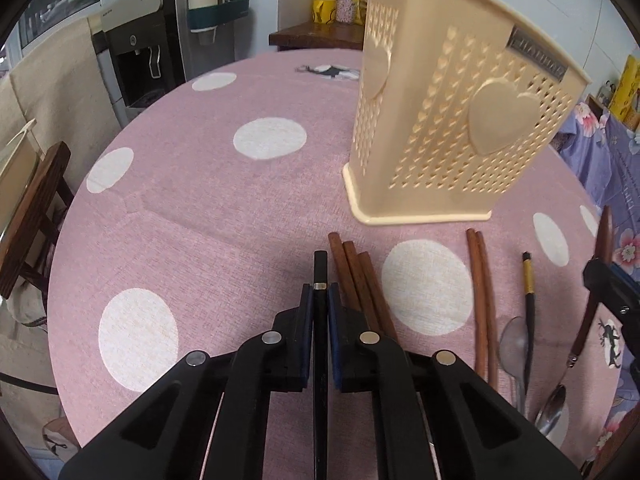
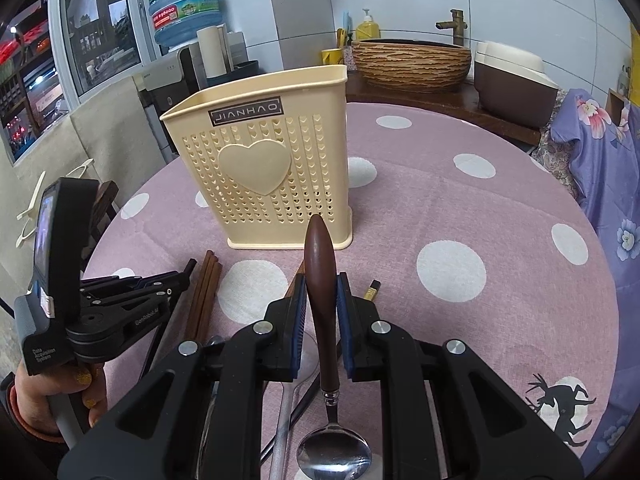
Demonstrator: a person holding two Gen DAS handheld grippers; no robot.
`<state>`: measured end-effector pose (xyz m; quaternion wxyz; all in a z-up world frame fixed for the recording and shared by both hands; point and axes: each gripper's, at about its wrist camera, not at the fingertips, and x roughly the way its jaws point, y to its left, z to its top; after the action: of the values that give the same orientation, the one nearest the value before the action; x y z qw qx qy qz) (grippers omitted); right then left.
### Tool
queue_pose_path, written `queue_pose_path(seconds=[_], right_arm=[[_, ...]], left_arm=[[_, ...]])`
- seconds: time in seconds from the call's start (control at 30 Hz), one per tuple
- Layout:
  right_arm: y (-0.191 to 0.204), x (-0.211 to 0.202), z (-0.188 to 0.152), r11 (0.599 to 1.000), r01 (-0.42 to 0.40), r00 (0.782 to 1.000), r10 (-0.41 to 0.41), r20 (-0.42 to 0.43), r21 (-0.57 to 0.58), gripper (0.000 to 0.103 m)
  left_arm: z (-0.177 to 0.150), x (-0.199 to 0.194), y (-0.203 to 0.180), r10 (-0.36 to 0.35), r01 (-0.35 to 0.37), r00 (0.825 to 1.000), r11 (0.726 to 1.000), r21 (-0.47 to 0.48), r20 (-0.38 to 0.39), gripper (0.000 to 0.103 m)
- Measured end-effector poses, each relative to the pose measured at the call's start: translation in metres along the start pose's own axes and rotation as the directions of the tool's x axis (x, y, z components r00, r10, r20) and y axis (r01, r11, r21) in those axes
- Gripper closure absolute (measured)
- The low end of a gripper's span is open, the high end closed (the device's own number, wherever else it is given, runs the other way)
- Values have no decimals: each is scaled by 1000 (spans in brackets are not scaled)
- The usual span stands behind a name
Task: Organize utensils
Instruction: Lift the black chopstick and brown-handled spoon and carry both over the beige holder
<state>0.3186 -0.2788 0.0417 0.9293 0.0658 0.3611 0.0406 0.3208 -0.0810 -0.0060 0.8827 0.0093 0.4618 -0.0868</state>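
Left gripper point(image 1: 320, 308) clamps black chopstick point(image 1: 320, 272); right gripper point(image 2: 322, 304) clamps brown-handled spoon point(image 2: 320, 280), both before cream holder point(image 2: 276, 172).

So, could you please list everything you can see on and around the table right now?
Utensil holder: one, cream, upright mid-table.
Tablecloth: one, pink with white dots, over the table.
Brown chopsticks: three beside the left hand-held gripper, plus a pair further right.
Black chopstick: one, clamped in the left hand-held gripper.
Black-and-gold chopstick: one, lying right of the pair.
Clear spoon: one, lying on the cloth.
Brown-handled spoon: one, steel bowl, clamped in the right hand-held gripper.
Water dispenser: one, behind the table.
Left hand-held gripper: black, shut.
Right hand-held gripper: black, shut.
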Motion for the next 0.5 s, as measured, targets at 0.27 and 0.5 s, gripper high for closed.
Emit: queue_pose_path(seconds=[0.27, 0.5], right_arm=[[-10, -26, 3, 999, -34, 999, 33, 42, 8, 87], [-22, -53, 5, 999, -47, 996, 46, 73, 16, 87]], left_arm=[[10, -60, 5, -105, 106, 983, 994, 0, 151, 95], [17, -115, 19, -135, 137, 948, 990, 16, 288, 95]])
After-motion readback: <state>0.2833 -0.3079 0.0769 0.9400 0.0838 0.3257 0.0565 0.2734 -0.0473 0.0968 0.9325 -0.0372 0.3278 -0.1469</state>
